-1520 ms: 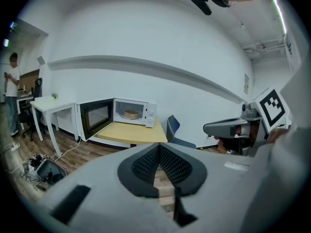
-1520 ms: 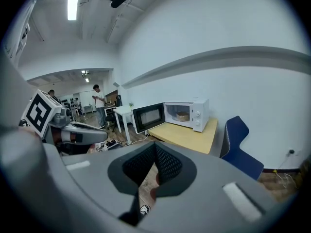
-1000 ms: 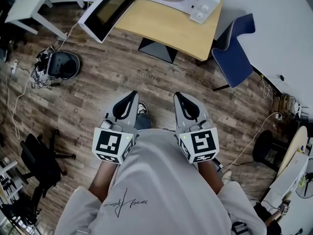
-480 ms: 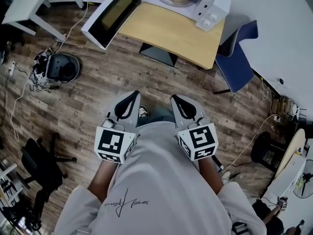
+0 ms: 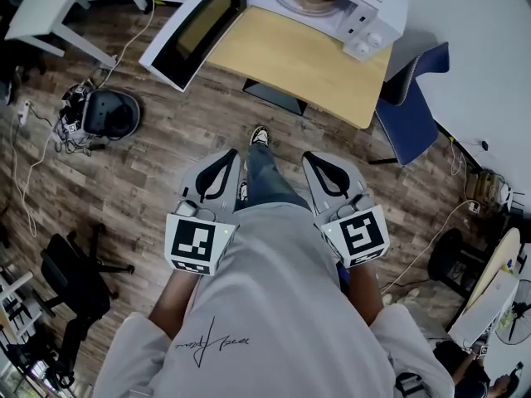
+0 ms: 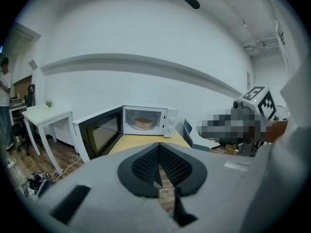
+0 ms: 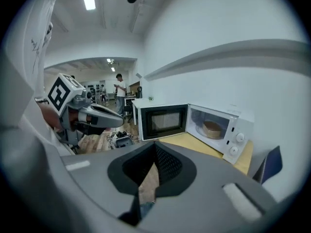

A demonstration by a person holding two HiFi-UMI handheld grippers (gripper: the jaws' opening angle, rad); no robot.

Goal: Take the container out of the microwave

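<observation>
1. Grey plastic up close: the left hand-held gripper (image 5: pixel 226 159) and the right hand-held gripper (image 5: pixel 315 159) were both tucked in at the person's waist. In each gripper view the jaws were pinched together with nothing between them.
2. Between the two, the person's shoe (image 5: pixel 260 136) was on the wood floor (image 5: pixel 166 139), well short of the surface (image 5: pixel 290 52).
3. Further out, the microwave (image 5: pixel 369 11) sat at the back of that tan surface. Its door (image 5: pixel 187 27) was swung wide to the left, so the cavity was open from the front.
4. Farthest in, the container (image 6: pixel 143 123), a low tan tub as far as I could tell, sat inside the microwave, roughly centred.
5. My take on doing it well: get close first, and spread one gripper's jaws before reaching in, not inside the cavity. I'd pick the right one, since the door took up the left side. Go in straight, pinch the container's wall, lift it only a little and back out level. I'd also mind the blue chair (image 5: pixel 411 98) just beside the surface.
</observation>
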